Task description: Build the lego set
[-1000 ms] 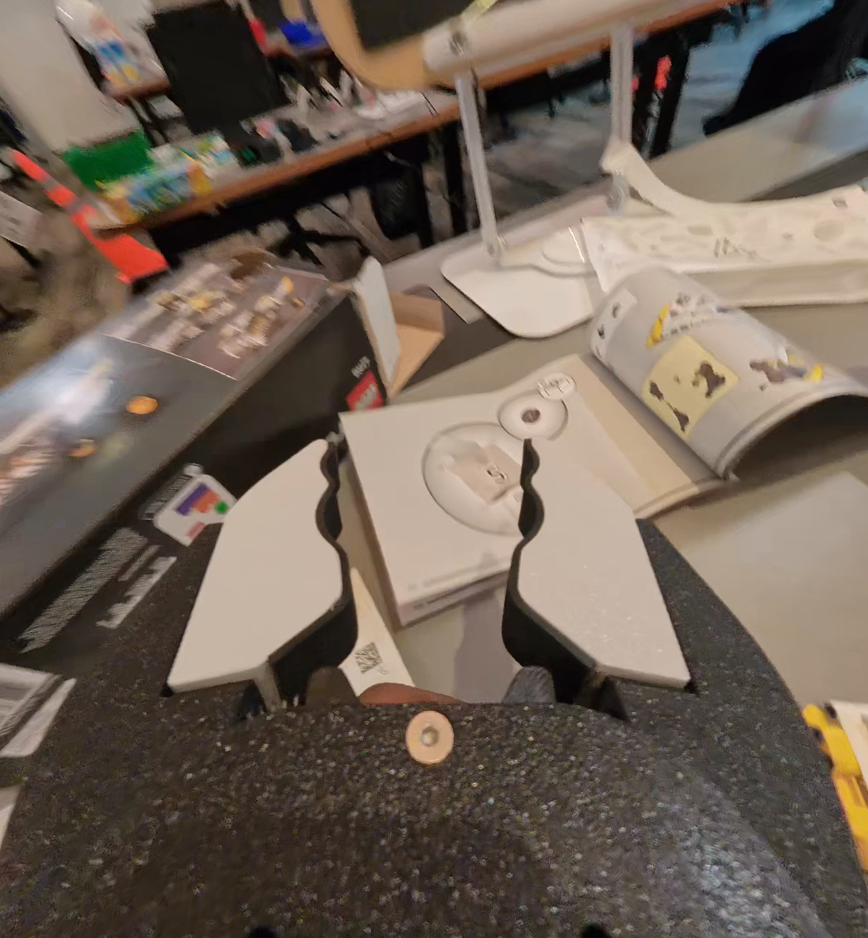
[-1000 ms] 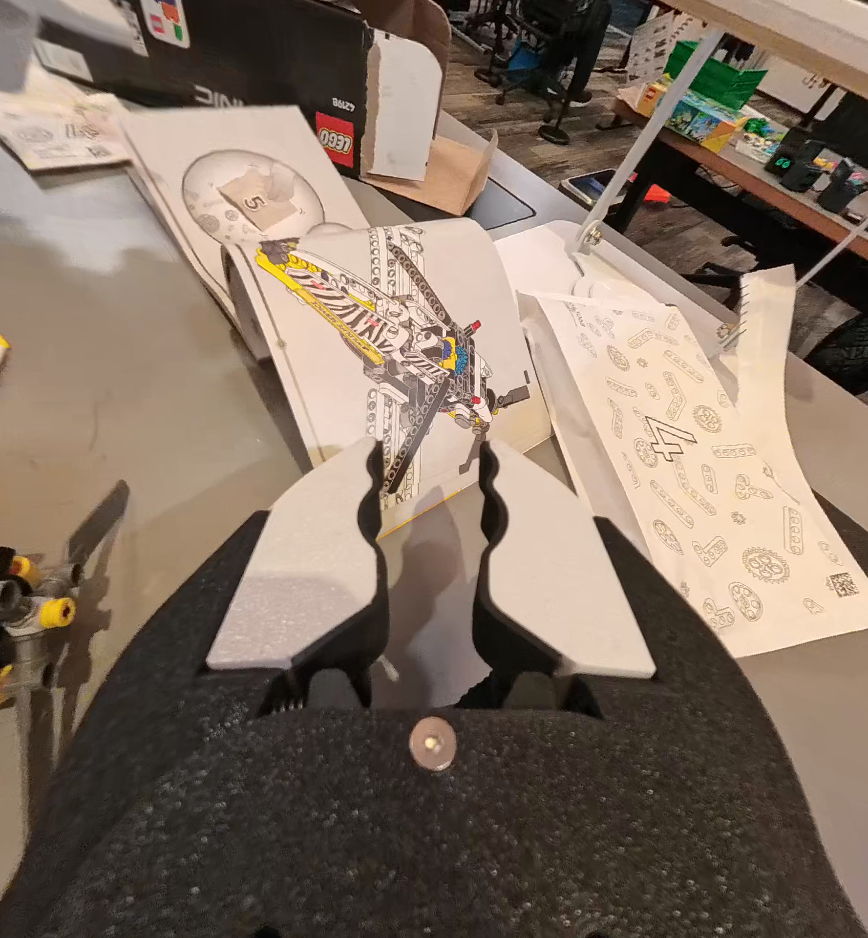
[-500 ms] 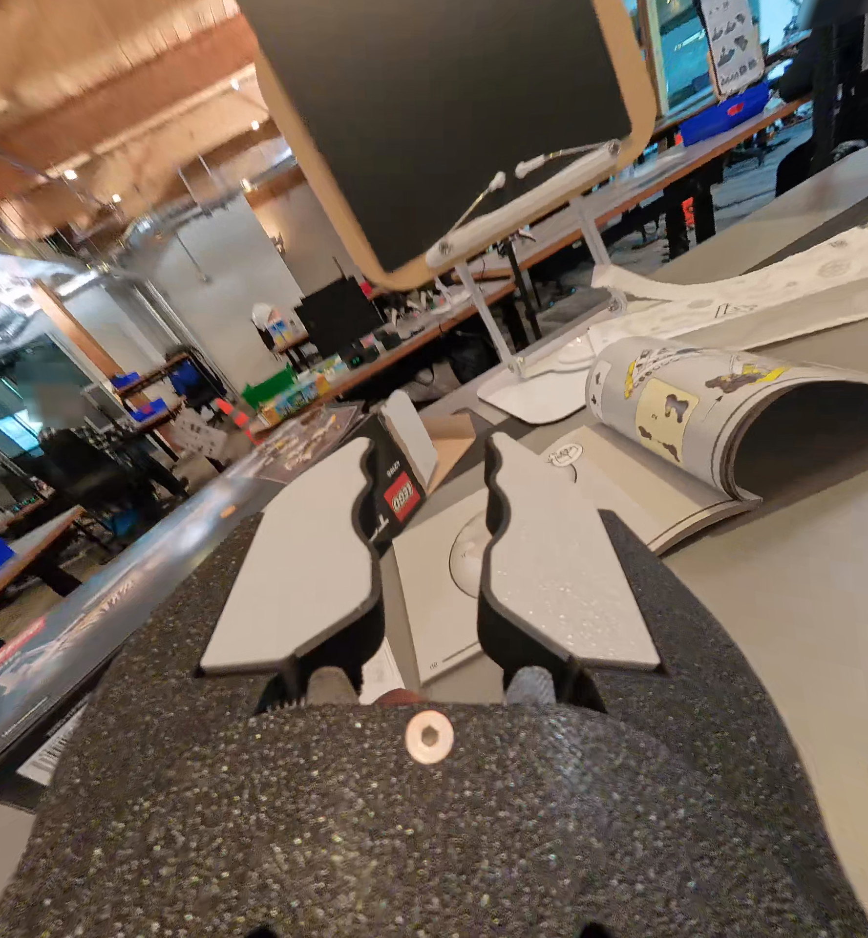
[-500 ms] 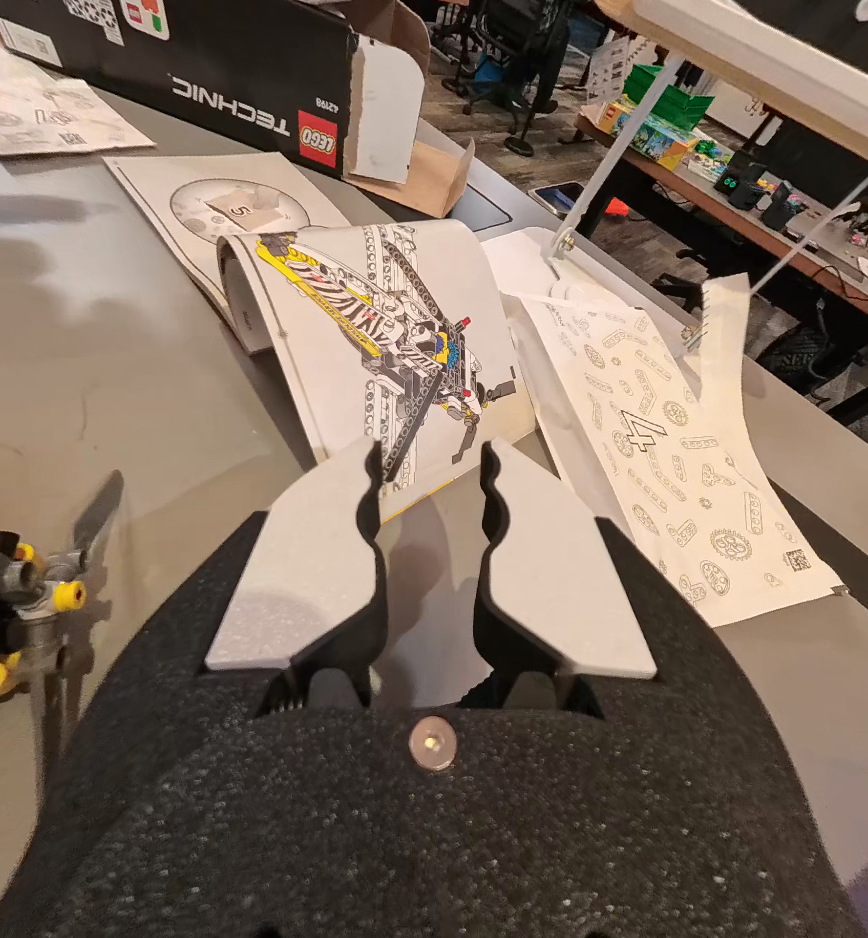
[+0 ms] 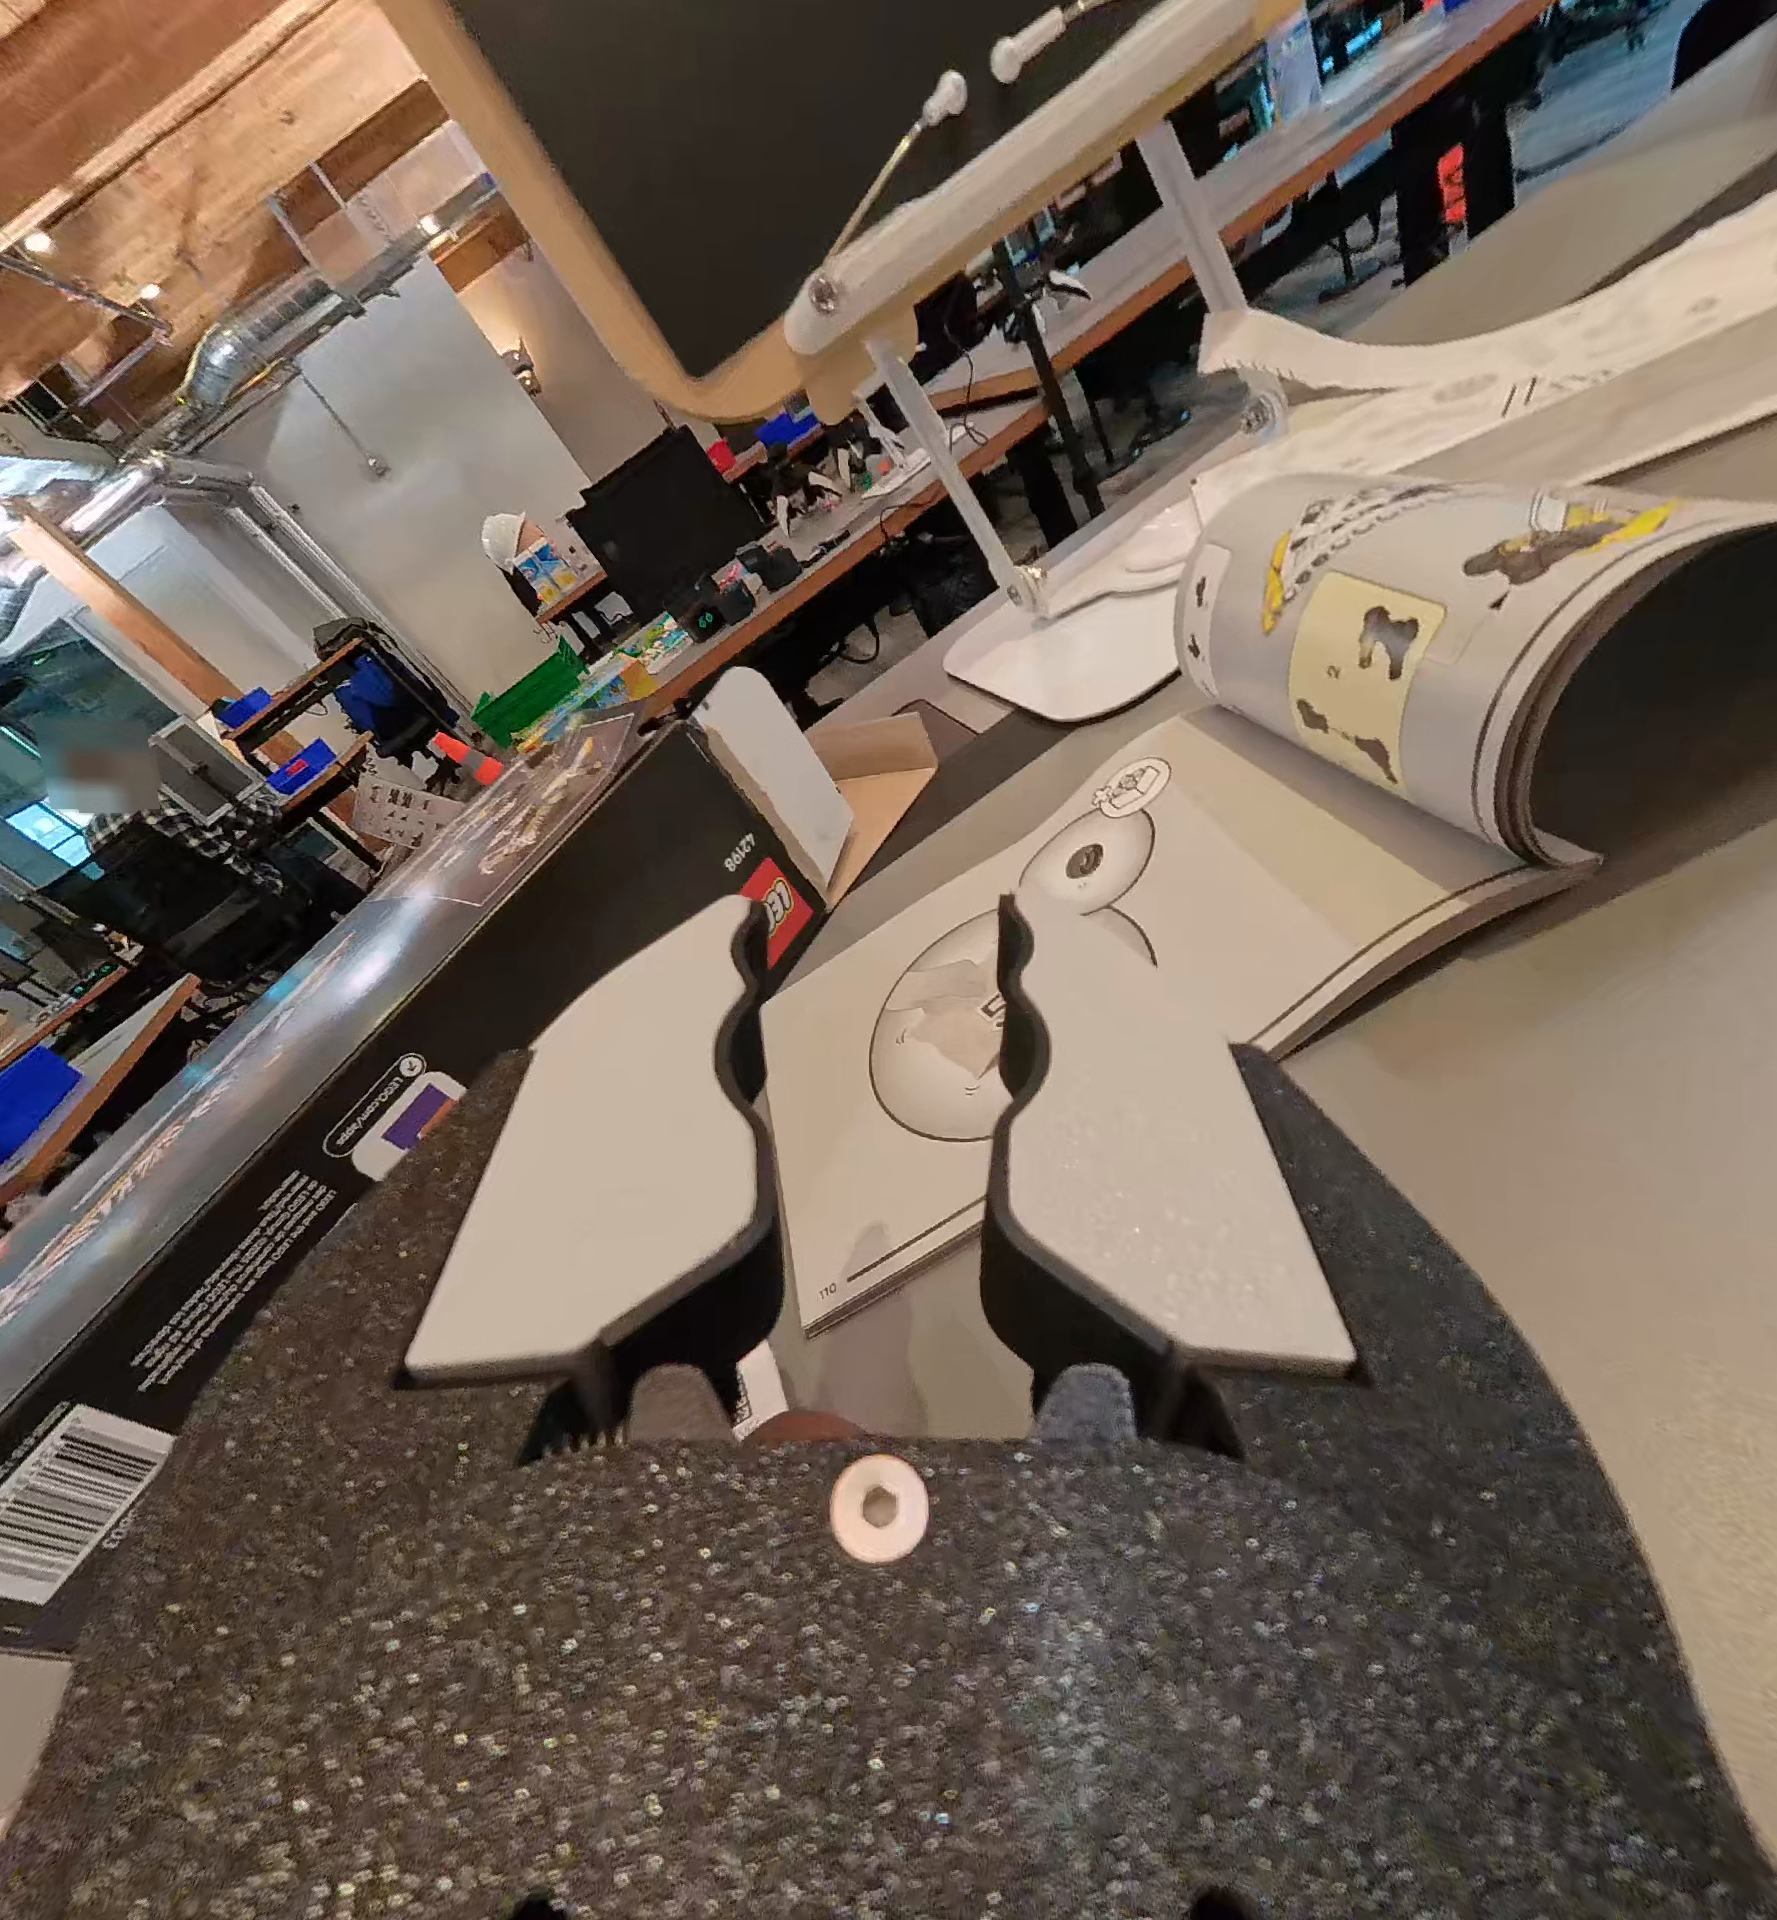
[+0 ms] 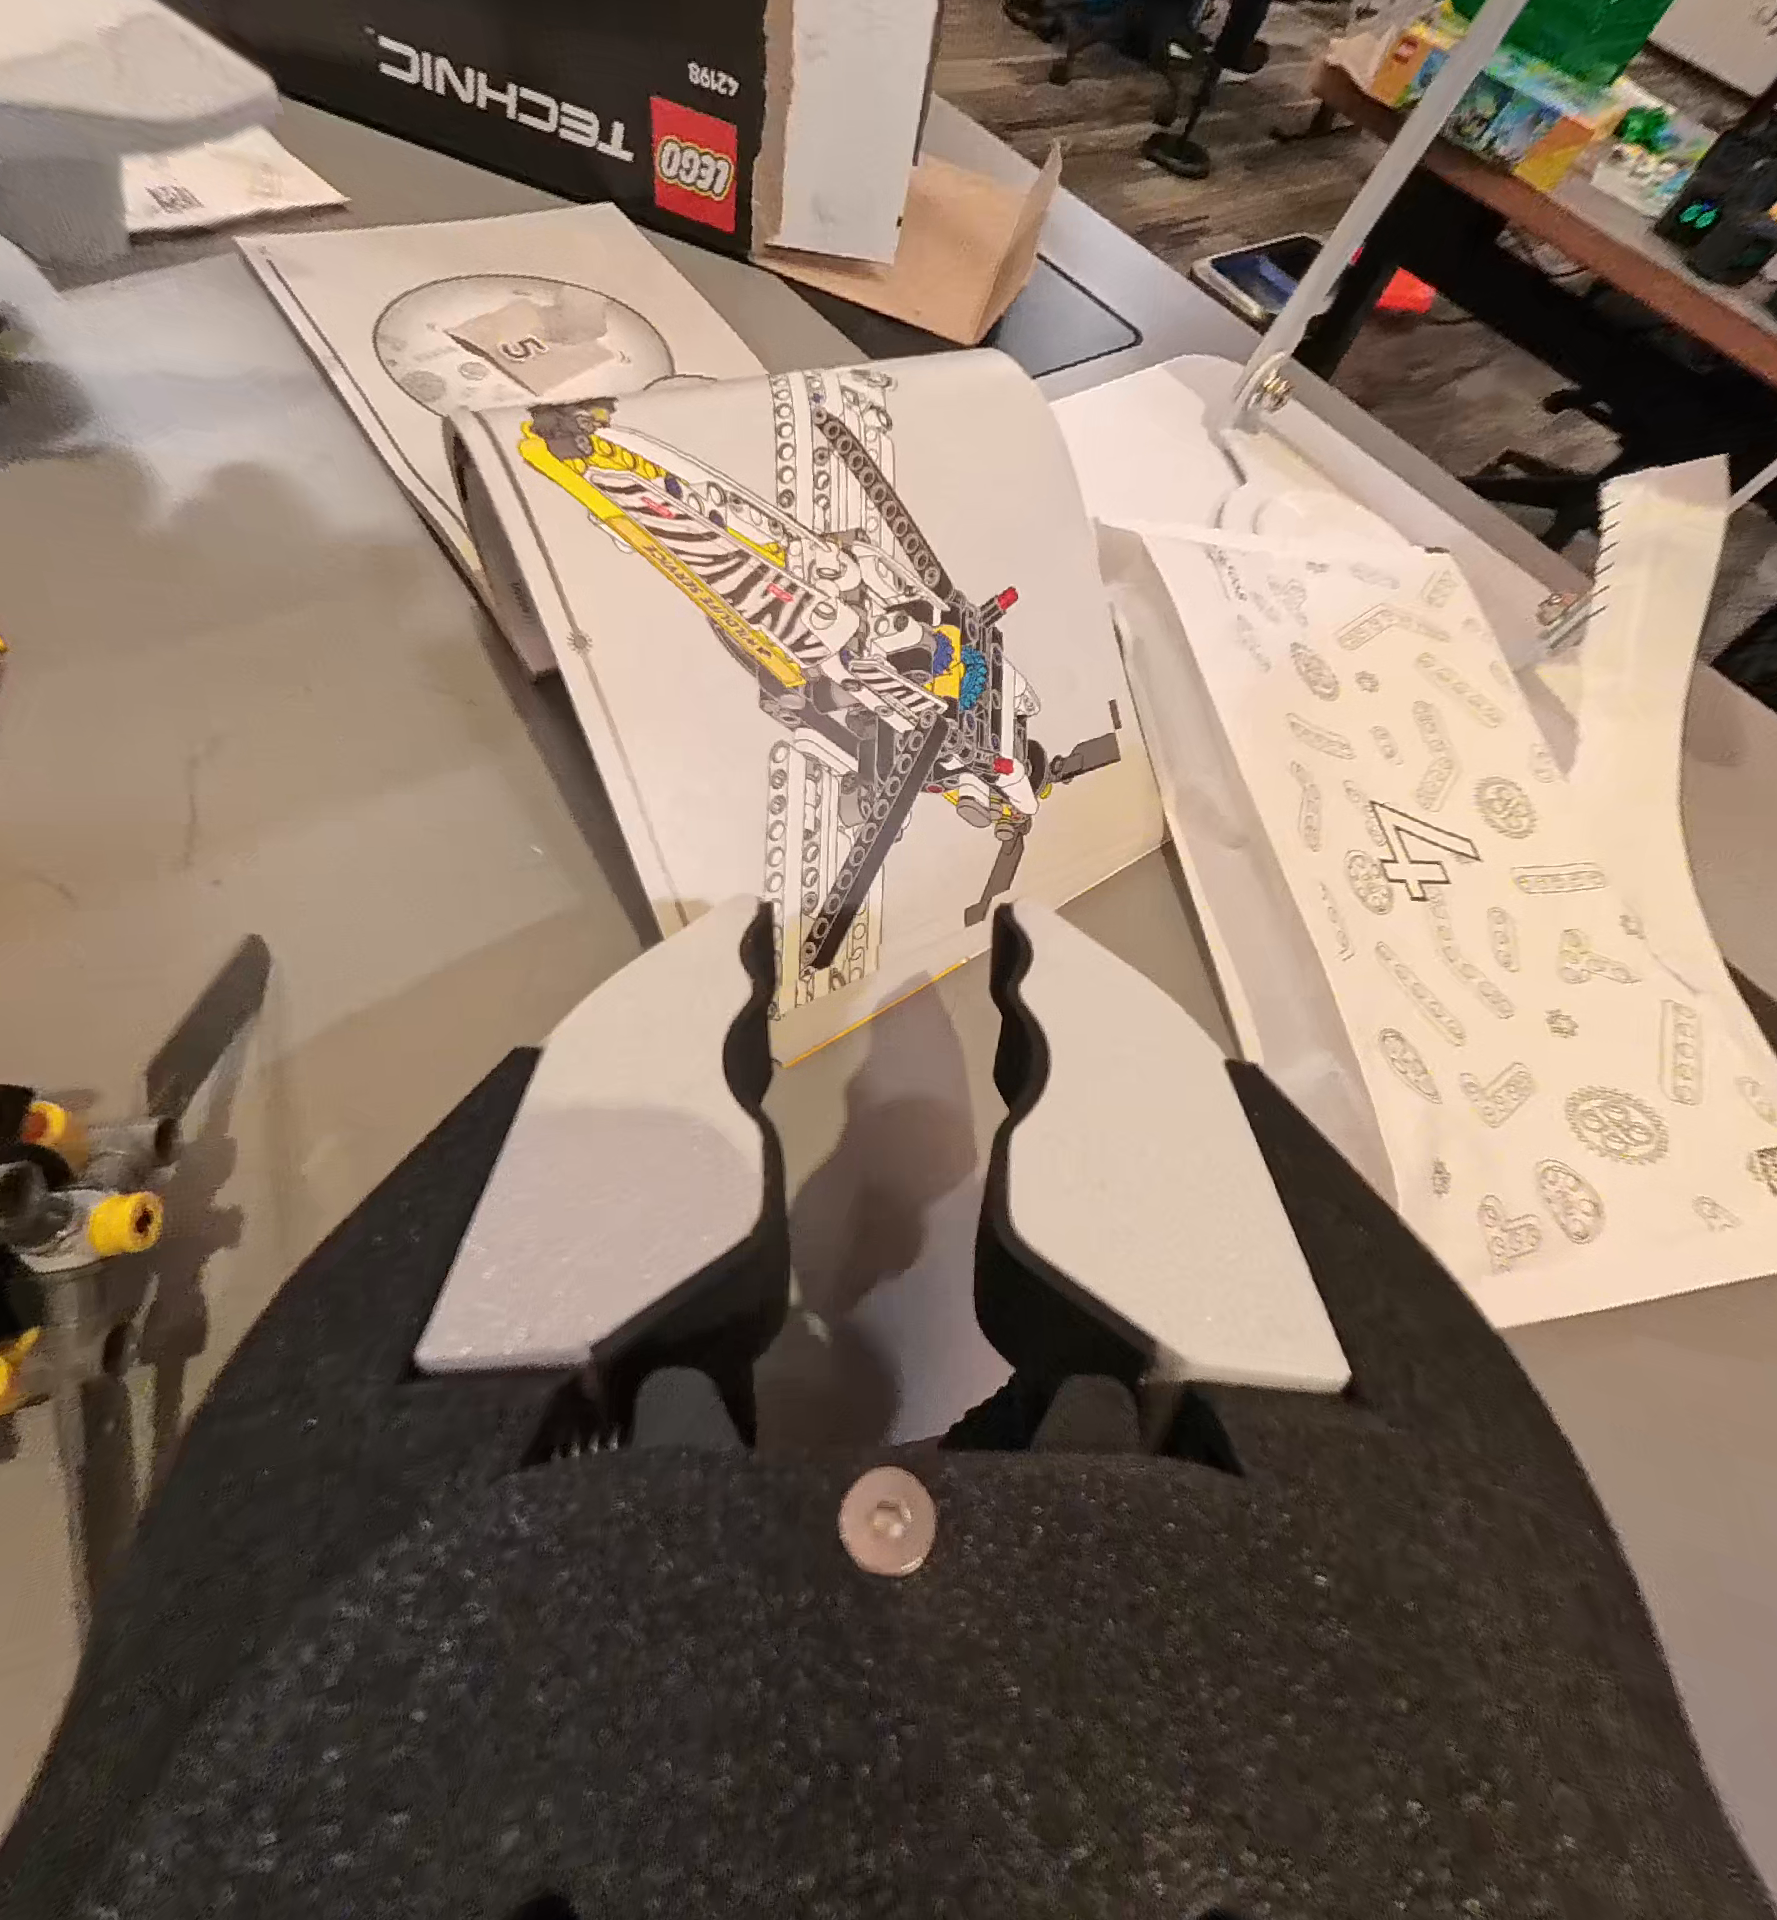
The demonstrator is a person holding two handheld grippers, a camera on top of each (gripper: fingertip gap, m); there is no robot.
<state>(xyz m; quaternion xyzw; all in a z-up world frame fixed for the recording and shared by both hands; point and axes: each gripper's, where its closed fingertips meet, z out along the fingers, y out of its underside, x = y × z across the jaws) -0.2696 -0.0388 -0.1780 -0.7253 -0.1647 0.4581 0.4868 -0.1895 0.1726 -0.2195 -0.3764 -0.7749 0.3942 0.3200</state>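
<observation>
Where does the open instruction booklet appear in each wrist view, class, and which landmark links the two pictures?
Left wrist view: booklet lies right of centre, its flat page beyond the open, empty left gripper.
Right wrist view: booklet lies centre, just beyond the open, empty right gripper.
Shared landmark: the black box behind the booklet.

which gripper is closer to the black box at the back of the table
Left. The left gripper hangs open right beside the black box, which runs along its left side. The right gripper is open over the instruction booklet, with the box beyond it.
</observation>
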